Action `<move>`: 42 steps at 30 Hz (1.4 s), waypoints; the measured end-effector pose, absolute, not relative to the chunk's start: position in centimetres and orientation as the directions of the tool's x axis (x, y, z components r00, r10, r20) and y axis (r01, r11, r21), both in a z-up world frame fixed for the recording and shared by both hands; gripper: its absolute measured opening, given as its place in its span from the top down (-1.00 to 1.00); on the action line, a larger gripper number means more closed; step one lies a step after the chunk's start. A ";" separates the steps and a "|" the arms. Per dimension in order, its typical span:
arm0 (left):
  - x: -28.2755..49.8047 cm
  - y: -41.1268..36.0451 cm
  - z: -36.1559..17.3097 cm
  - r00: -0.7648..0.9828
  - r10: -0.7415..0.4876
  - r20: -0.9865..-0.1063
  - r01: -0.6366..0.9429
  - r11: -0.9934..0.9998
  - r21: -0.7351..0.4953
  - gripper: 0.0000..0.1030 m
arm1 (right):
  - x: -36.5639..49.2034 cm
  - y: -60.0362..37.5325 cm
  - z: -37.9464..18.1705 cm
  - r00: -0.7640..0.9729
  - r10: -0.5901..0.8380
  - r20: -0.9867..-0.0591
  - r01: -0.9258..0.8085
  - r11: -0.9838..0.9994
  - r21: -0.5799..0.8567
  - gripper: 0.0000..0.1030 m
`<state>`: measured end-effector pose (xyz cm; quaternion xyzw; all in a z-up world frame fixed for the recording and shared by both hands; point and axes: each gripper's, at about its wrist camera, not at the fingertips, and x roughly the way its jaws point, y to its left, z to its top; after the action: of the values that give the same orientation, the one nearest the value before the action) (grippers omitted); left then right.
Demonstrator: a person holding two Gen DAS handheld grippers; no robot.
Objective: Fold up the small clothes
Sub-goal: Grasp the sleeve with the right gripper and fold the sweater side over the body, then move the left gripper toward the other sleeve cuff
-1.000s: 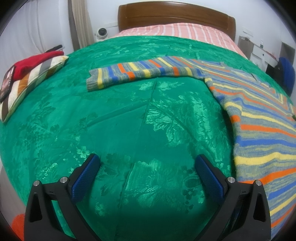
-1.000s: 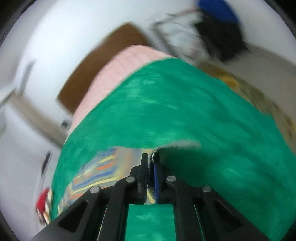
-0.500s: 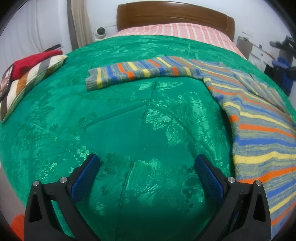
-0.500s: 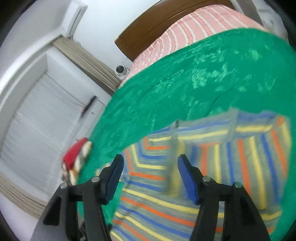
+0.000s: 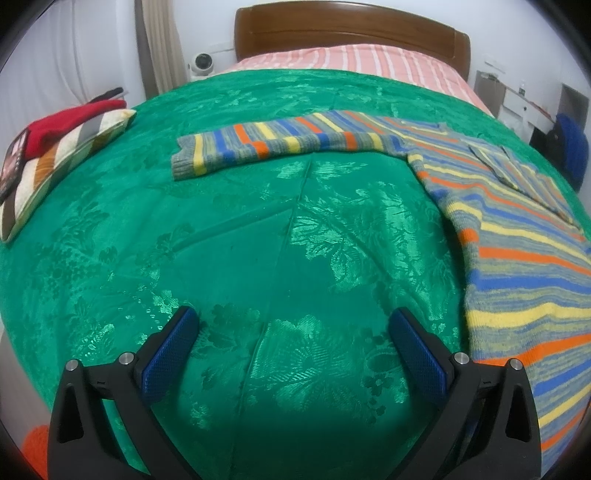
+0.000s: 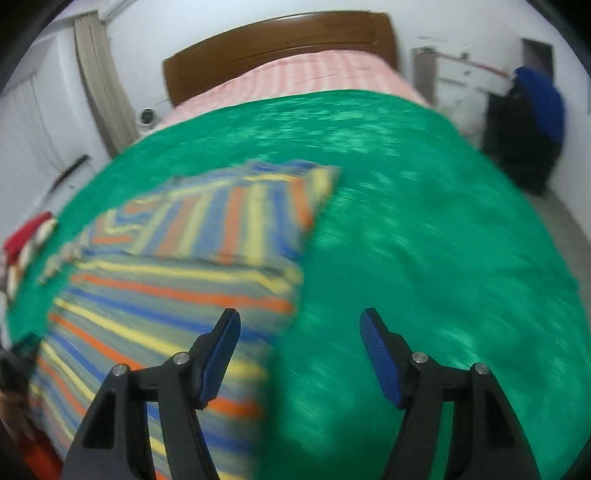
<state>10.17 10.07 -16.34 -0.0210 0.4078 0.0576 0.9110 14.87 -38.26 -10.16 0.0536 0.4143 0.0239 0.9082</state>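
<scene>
At the far left of the left wrist view a striped cushion (image 5: 62, 158) lies on the edge of the bed, with a red cloth (image 5: 70, 120) on top of it; the green bedspread (image 5: 258, 229) covers most of the bed, and beyond it show a pink striped sheet (image 5: 354, 61) and a brown wooden headboard (image 5: 351, 31). The left gripper (image 5: 291, 325) hangs over bare bedspread with its fingers (image 5: 173, 350) wide apart and nothing between them; the striped sweater (image 5: 517, 251) lies flat on the bedspread to its right, one sleeve (image 5: 280, 142) stretched out to the left across the bed, the other sleeve folded in over the chest.

The right wrist view is blurred; there the striped sweater (image 6: 166, 295) fills the lower left, the folded-in sleeve (image 6: 236, 218) lying across its upper part; the right gripper (image 6: 299, 328) sits over the sweater's right edge, its left finger above the knit and its right finger (image 6: 380, 362) above bare bedspread (image 6: 424, 240); its fingers have just been opening and now stand wide, gripping nothing. At the far right a blue garment (image 6: 543, 99) hangs over dark furniture by the wall.
</scene>
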 end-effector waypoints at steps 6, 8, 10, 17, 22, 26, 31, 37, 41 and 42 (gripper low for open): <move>10.1 10.0 -16.4 0.664 0.092 -0.742 -0.124 0.992 0.013 -0.99 | 11.9 -40.3 -11.3 0.678 -0.057 -0.733 0.088 0.996 0.003 -0.33; 10.0 10.0 -16.4 0.666 0.094 -0.740 -0.125 0.992 0.013 -0.99 | 11.0 -40.7 -11.9 0.682 -0.072 -0.727 0.107 0.994 0.002 -0.33; 10.0 9.9 -16.4 0.667 0.096 -0.738 -0.126 0.992 0.015 -0.99 | 10.5 -41.1 -12.9 0.683 -0.086 -0.726 0.133 0.991 0.008 -0.33; 10.0 9.7 -16.4 0.670 0.108 -0.734 -0.132 0.991 0.025 -0.99 | 9.7 -42.3 -14.8 0.705 -0.067 -0.706 0.164 0.984 0.070 -0.60; 10.0 9.6 -16.4 0.671 0.110 -0.734 -0.133 0.991 0.027 -0.99 | 9.8 -42.4 -15.1 0.715 -0.042 -0.698 0.146 0.985 0.091 -0.68; 10.0 9.7 -16.5 0.671 0.111 -0.733 -0.134 0.991 0.028 -0.99 | 9.8 -42.5 -15.3 0.720 -0.027 -0.693 0.140 0.984 0.107 -0.69; 10.0 9.6 -16.5 0.670 0.111 -0.734 -0.134 0.991 0.028 -0.99 | 9.9 -42.5 -15.4 0.720 -0.030 -0.693 0.140 0.985 0.103 -0.70; 10.0 9.7 -16.5 0.670 0.111 -0.734 -0.133 0.991 0.028 -0.99 | 9.8 -42.5 -15.4 0.720 -0.029 -0.693 0.140 0.985 0.103 -0.70; 10.0 9.6 -16.5 0.670 0.111 -0.734 -0.133 0.991 0.028 -0.99 | 9.8 -42.5 -15.4 0.720 -0.030 -0.693 0.140 0.985 0.103 -0.70; 10.0 9.6 -16.5 0.670 0.111 -0.734 -0.133 0.991 0.028 -0.99 | 9.9 -42.5 -15.4 0.720 -0.030 -0.693 0.140 0.985 0.103 -0.69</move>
<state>10.01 9.65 -16.47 -0.0139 0.4004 0.0668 0.9138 9.85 -42.47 -15.40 0.0739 0.3712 -0.0459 0.9245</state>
